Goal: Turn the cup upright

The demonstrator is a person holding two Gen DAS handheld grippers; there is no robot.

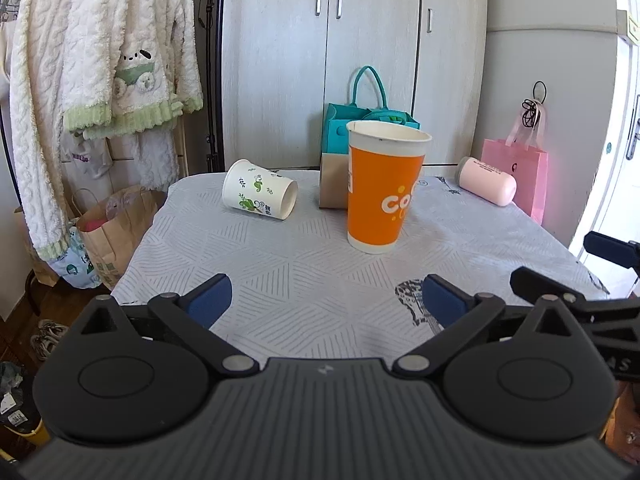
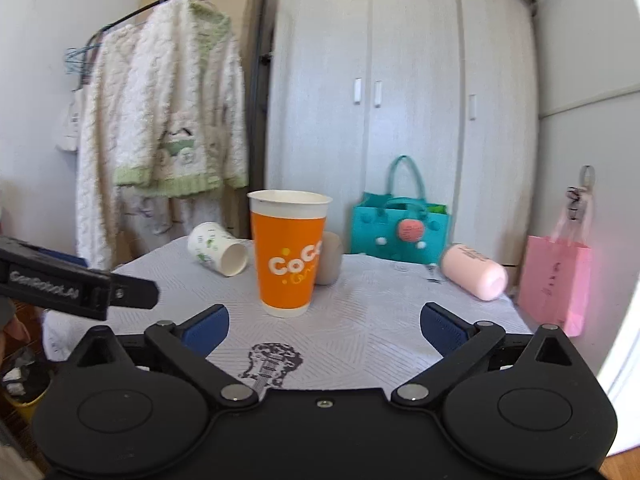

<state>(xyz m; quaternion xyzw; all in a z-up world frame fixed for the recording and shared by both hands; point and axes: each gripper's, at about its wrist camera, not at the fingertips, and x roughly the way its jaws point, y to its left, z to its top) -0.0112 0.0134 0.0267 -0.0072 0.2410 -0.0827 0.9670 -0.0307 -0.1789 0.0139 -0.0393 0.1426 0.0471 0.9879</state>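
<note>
— Nearest the lens, low in the left wrist view, sits the left hand-held gripper (image 1: 326, 300), its blue pads (image 1: 210, 300) spread wide with only patterned cloth between them. Does the other one look the same?

— Yes. The right hand-held gripper (image 2: 324, 328) fills the bottom of its own view, blue pads (image 2: 208, 328) equally far apart and holding nothing. A guitar print (image 2: 270, 364) on the cloth lies between them.

— Where is the cup?

— An orange cup (image 1: 380, 188) stands upright, mouth up, at the centre of the left view on the grey-clothed surface (image 1: 280, 264). In the right view the same orange cup (image 2: 290, 252) is just left of centre, beyond the pads, touching neither.

— Any writing on it?

— White letters reading "CoCo" in the right view, with smaller yellow script beneath that I cannot make out. In the left view only "Co" shows.

— Anything else printed?

— A black bar entering at the left edge of the right view carries pale lettering, something like "GenRobot.AI", though it is blurred.

— And other cups?

— A white cup with green leaves (image 1: 260, 196) lies on its side, left of the orange one, mouth toward the right of the frame. A pink tumbler (image 1: 488, 186) also lies on its side at right, its small dark lettering unreadable. Behind the orange cup are a brown cup (image 2: 328, 258) and a teal bag (image 1: 368, 128); a pink bag (image 1: 520, 176) hangs at far right.
</note>
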